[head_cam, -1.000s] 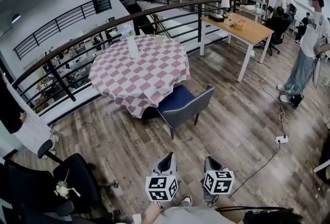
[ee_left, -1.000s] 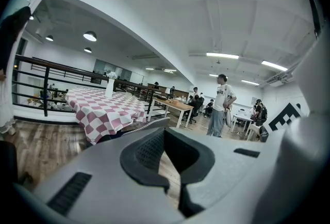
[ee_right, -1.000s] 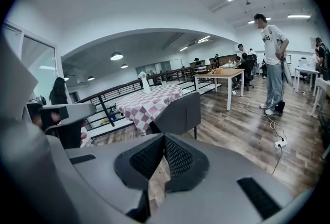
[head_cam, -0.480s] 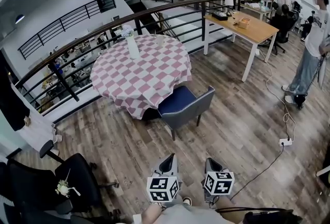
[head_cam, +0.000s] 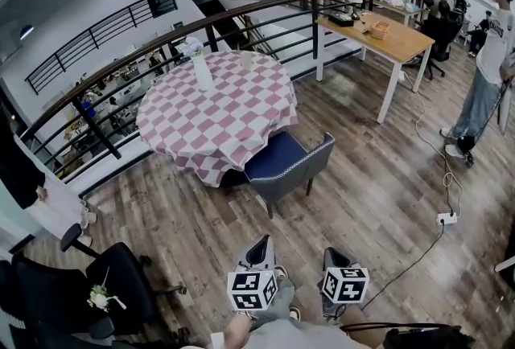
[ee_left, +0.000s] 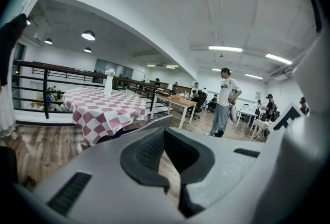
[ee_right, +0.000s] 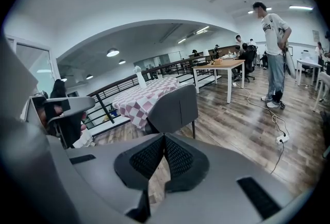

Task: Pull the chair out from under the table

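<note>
At the table (head_cam: 225, 122) stands a grey, blue-seated chair (head_cam: 283, 166); left gripper (head_cam: 261, 243) and right gripper (head_cam: 331, 253) fingers (ee_right: 180, 158) touch.

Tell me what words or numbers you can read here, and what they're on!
Nothing here can be read as words or numbers.
Dark print on the standing person's white T-shirt: too small and blurred to read.
On the left marker cube and the right marker cube: only black-and-white square patterns, no letters or numbers.

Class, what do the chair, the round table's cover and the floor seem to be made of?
Chair: probably matte grey upholstery, blue seat. Cover: cloth, hanging in folds. Floor: wood-look planks, grain visible; wood or laminate unclear.
</note>
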The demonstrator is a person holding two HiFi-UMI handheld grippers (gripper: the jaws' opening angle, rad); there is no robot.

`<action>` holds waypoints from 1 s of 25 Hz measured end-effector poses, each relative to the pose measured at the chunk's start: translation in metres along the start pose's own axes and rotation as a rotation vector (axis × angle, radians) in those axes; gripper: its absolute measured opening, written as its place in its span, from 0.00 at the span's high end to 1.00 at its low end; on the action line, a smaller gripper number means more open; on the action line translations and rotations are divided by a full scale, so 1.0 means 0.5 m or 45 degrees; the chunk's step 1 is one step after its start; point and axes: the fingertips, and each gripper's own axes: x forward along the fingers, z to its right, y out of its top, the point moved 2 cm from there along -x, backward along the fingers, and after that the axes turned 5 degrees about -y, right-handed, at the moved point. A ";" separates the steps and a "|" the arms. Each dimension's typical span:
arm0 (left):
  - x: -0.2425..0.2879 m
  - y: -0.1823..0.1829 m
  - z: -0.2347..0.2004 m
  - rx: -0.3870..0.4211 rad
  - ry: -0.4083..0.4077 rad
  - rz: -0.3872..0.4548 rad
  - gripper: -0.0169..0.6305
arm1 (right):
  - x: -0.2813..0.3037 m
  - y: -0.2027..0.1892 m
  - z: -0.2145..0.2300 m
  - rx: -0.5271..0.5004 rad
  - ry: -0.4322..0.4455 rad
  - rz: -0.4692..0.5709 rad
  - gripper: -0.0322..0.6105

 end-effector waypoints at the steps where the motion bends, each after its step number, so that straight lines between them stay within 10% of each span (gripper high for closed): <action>1: 0.008 0.002 -0.001 0.000 -0.001 -0.001 0.97 | 0.005 0.006 0.004 0.000 -0.004 0.001 0.92; 25: 0.251 0.110 -0.140 0.032 -0.029 -0.007 0.97 | 0.239 0.212 -0.037 -0.066 0.030 0.022 0.92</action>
